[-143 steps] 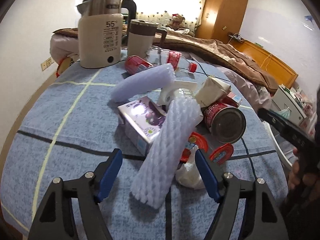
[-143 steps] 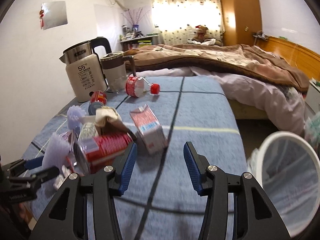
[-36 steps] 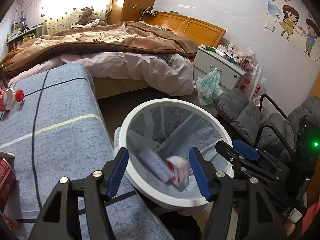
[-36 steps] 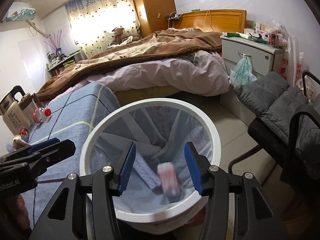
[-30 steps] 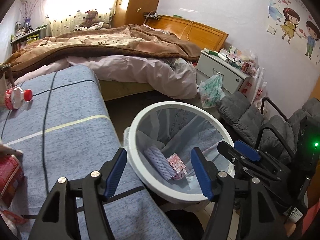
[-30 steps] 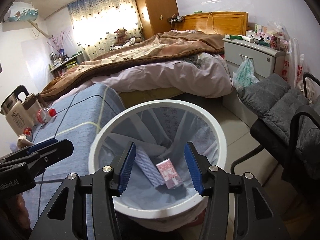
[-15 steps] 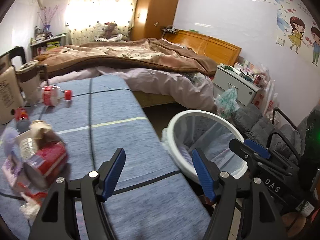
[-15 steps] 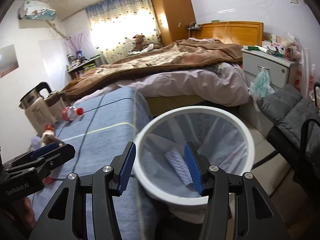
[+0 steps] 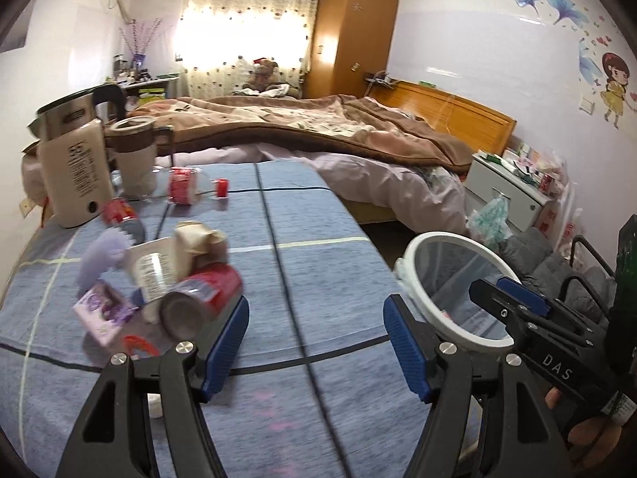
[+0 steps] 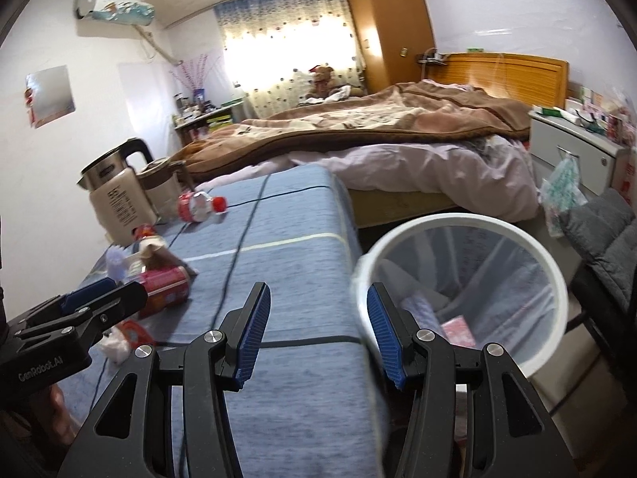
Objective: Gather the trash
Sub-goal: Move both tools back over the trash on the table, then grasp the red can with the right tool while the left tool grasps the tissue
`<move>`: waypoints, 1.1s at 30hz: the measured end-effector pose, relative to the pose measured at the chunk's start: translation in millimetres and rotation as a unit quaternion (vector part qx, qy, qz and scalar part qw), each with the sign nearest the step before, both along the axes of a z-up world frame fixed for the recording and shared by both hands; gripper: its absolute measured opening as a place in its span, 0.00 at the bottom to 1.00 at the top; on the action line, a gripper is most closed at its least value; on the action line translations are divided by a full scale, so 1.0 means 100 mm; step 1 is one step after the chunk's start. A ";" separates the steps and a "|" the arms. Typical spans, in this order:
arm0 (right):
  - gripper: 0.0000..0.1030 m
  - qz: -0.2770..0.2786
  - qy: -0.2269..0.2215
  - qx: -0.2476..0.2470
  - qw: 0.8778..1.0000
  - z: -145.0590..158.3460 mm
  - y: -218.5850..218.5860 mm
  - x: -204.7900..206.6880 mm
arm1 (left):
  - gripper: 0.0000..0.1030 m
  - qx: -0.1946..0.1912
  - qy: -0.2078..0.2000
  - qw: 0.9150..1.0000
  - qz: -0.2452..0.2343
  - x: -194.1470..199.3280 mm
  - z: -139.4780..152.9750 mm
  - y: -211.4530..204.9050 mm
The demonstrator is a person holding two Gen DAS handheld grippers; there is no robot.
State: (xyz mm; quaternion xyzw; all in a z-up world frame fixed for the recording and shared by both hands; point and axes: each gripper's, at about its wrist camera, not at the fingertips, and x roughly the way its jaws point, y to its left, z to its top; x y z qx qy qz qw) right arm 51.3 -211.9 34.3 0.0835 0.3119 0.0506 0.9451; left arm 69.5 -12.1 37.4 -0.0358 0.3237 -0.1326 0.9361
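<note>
A trash pile lies on the blue cloth table (image 9: 318, 247): a red can (image 9: 207, 294), a purple carton (image 9: 103, 312), a lilac foam sleeve (image 9: 101, 259), a crumpled paper bag (image 9: 197, 239) and a red-capped bottle (image 9: 187, 187). My left gripper (image 9: 316, 342) is open and empty, just right of the can. My right gripper (image 10: 316, 330) is open and empty over the table's right edge. The white bin (image 10: 458, 223) stands beside the table, with a foam sleeve (image 10: 420, 306) and a red carton (image 10: 458, 330) inside.
A kettle (image 9: 73, 175) and a lidded cup (image 9: 135, 155) stand at the table's far left. The bed (image 9: 318, 127) lies behind, with a nightstand (image 9: 509, 187) to its right. A grey padded chair (image 10: 605, 231) stands right of the bin.
Both grippers have swung left, away from above the bin and over the table. The trash pile has come into view. The bin now sits to the right.
</note>
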 end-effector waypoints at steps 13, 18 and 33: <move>0.50 0.067 0.013 0.001 0.998 -0.12 0.53 0.07 | 0.70 -0.009 0.017 0.996 0.082 -0.18 -0.16 0.80; 0.52 0.092 0.020 0.003 0.996 -0.18 0.74 0.13 | 0.70 -0.019 0.026 0.992 0.120 -0.22 -0.24 1.16; 0.61 0.163 0.031 0.016 0.986 -0.27 1.58 0.48 | 0.71 -0.019 0.055 0.984 0.167 -0.19 -0.45 1.70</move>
